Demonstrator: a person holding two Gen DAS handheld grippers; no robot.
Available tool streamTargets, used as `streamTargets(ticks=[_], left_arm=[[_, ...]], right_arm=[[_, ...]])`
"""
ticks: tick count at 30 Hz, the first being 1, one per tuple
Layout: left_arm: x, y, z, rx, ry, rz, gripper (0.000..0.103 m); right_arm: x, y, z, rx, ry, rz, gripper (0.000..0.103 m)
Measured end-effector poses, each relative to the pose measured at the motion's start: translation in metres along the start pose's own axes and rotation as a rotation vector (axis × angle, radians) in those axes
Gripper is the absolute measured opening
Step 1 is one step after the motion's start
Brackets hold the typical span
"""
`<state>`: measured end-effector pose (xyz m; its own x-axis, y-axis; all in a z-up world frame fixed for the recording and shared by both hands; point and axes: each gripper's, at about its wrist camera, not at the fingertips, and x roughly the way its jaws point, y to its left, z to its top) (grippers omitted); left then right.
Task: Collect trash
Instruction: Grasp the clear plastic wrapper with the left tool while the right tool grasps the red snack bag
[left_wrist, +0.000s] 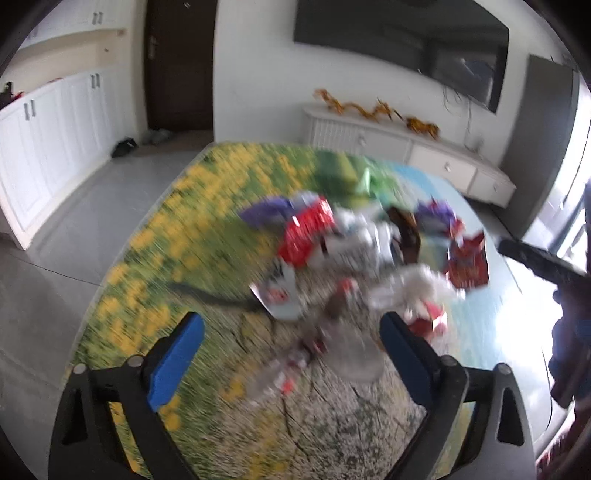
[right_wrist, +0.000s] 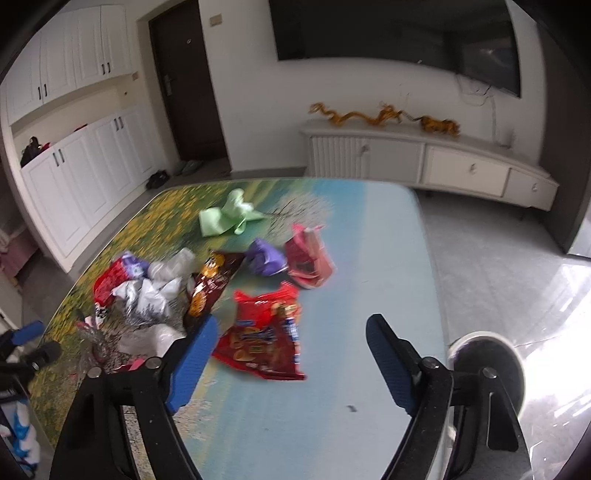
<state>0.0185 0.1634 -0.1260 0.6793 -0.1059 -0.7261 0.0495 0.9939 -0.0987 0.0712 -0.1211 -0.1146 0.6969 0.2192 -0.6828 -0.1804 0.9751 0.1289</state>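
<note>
A heap of wrappers lies on a table with a printed flower-field cover (right_wrist: 332, 424). In the right wrist view I see a red snack bag (right_wrist: 264, 338), a brown wrapper (right_wrist: 210, 284), a purple wrapper (right_wrist: 266, 256), a pink-red bag (right_wrist: 308, 256), crumpled silver and white plastic (right_wrist: 147, 291) and a green bag (right_wrist: 227, 214). My right gripper (right_wrist: 290, 363) is open, above the table just short of the red snack bag. In the blurred left wrist view my left gripper (left_wrist: 291, 354) is open over a clear plastic bottle (left_wrist: 280, 376), with the wrapper heap (left_wrist: 351, 243) beyond it.
A dark round bin with a white rim (right_wrist: 487, 373) stands at the table's right edge. The left gripper shows at the left of the right wrist view (right_wrist: 26, 343). A white low cabinet (right_wrist: 424, 162) and white cupboards (right_wrist: 74, 184) line the walls. Grey floor surrounds the table.
</note>
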Motion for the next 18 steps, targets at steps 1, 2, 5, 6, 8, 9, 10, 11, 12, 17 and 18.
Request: streamTargets(ticks=[1,2,5,6,8,9,10,11,12,17,18], left_arm=[[0.006,-0.001,-0.004,0.0,0.017,-0.007,0.088],[0.01,0.0,-0.005,-0.005,0.029,-0.016,0.086],[0.018,0.0,-0.007,-0.015,0.05,-0.044,0.082],[0.02,0.0,-0.006,-0.013,0.054,-0.048,0.081],[0.026,-0.004,-0.005,-0.005,0.056,-0.059,0.081],[0.028,-0.005,-0.005,-0.002,0.058,-0.064,0.081],[0.031,-0.006,-0.005,0.003,0.063,-0.068,0.079],[0.033,-0.007,-0.005,0.006,0.068,-0.07,0.078],[0.035,-0.009,-0.006,0.01,0.073,-0.076,0.073],[0.041,-0.013,-0.009,0.017,0.095,-0.101,0.039],[0.041,-0.013,-0.01,0.012,0.1,-0.112,0.027]], right_arm=[[0.007,0.002,-0.001,0.002,0.021,0.019,0.072],[0.012,0.003,-0.002,0.006,0.038,0.033,0.069],[0.029,0.005,-0.003,0.029,0.081,0.065,0.067],[0.031,0.004,-0.002,0.038,0.088,0.073,0.067],[0.036,0.002,-0.001,0.048,0.095,0.083,0.067],[0.038,0.002,0.0,0.05,0.098,0.085,0.067],[0.039,0.002,0.001,0.051,0.099,0.085,0.066],[0.042,0.002,0.003,0.052,0.101,0.085,0.065],[0.044,0.001,0.004,0.053,0.103,0.084,0.061],[0.054,-0.002,0.004,0.077,0.131,0.1,0.043],[0.053,-0.003,0.002,0.088,0.129,0.111,0.038]])
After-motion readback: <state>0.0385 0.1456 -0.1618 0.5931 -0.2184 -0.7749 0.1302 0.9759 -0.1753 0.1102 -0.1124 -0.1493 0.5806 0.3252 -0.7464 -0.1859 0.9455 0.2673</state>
